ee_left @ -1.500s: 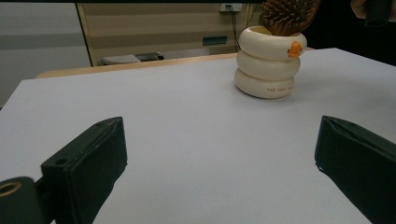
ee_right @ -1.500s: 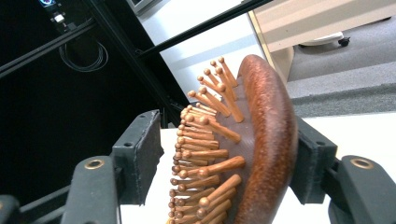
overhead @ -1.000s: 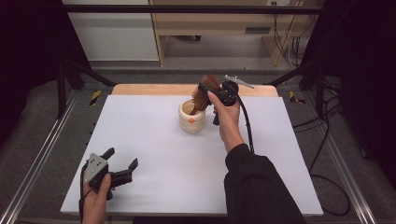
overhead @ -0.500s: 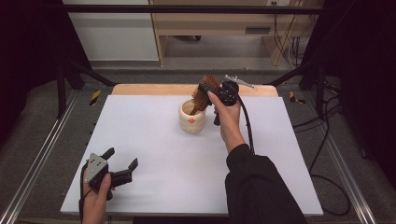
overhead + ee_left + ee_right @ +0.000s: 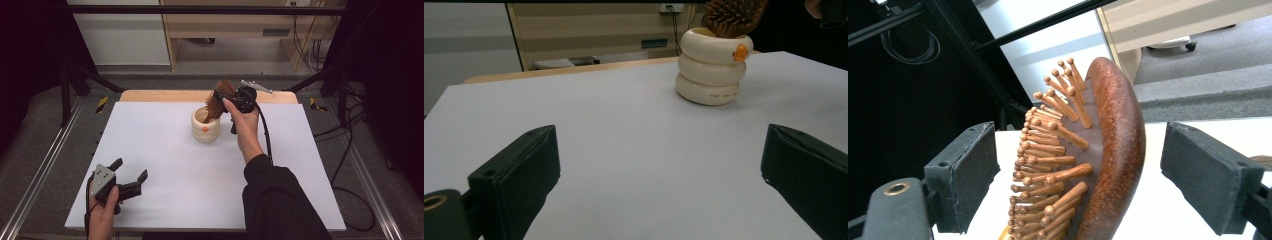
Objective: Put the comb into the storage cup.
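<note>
A wooden hairbrush (image 5: 220,97) stands in a cream ringed cup (image 5: 205,126) at the back middle of the white table, handle down and head leaning out. My right gripper (image 5: 227,100) is at the brush head. In the right gripper view its jaws are open on either side of the brush (image 5: 1113,150), with a gap on each side. My left gripper (image 5: 131,169) rests open near the table's front left corner with nothing between its jaws. In the left gripper view (image 5: 659,150) the cup (image 5: 714,70) and brush bristles (image 5: 731,17) stand far ahead at the upper right.
The white tabletop (image 5: 165,150) has a wooden strip (image 5: 165,95) along its far edge. Metal rails (image 5: 35,175) run along both sides. A black cable (image 5: 265,135) trails from the right gripper over the person's sleeve (image 5: 280,200).
</note>
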Available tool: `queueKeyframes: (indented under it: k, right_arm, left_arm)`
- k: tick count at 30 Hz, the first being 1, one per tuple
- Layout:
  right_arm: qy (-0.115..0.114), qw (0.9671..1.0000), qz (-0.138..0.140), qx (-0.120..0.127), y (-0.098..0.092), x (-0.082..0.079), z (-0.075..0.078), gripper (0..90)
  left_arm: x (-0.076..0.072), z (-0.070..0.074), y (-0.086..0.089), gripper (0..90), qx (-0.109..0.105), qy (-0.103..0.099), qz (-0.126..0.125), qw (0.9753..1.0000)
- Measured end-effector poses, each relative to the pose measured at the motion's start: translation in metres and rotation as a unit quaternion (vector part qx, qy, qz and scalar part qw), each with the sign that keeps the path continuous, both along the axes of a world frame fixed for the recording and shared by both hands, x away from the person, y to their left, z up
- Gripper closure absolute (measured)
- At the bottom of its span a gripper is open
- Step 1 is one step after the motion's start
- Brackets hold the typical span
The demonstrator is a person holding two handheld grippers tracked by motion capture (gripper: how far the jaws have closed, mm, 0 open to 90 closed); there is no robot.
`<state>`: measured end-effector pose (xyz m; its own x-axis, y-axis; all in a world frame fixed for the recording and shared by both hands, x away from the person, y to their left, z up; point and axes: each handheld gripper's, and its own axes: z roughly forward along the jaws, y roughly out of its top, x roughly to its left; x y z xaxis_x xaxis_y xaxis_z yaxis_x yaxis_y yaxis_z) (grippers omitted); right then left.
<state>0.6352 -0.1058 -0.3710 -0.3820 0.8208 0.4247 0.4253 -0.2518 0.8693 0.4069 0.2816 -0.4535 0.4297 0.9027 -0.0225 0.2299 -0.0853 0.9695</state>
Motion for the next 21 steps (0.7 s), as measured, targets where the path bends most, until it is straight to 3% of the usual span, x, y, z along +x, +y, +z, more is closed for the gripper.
queueKeyframes:
  k: [5,11,16,21]
  right_arm:
    - [-0.006,0.9999,-0.007,-0.010,-0.002,-0.001,0.002,14.6]
    - [-0.024,0.9984,-0.014,-0.050,-0.001,-0.006,0.007,12.1]
    - [-0.046,0.9958,-0.021,-0.076,-0.004,-0.012,0.013,10.3]
    - [-0.072,0.9933,-0.030,-0.085,-0.009,-0.019,0.020,9.2]
  left_arm:
    - [0.000,0.000,0.000,2.4,0.000,0.000,0.000,1.0000]
    - [0.000,0.000,0.000,2.4,-0.001,-0.001,0.001,1.0000]
    - [0.000,0.000,0.000,2.4,0.000,0.000,0.002,1.0000]
    - [0.000,0.000,0.001,2.4,-0.001,-0.001,0.004,1.0000]
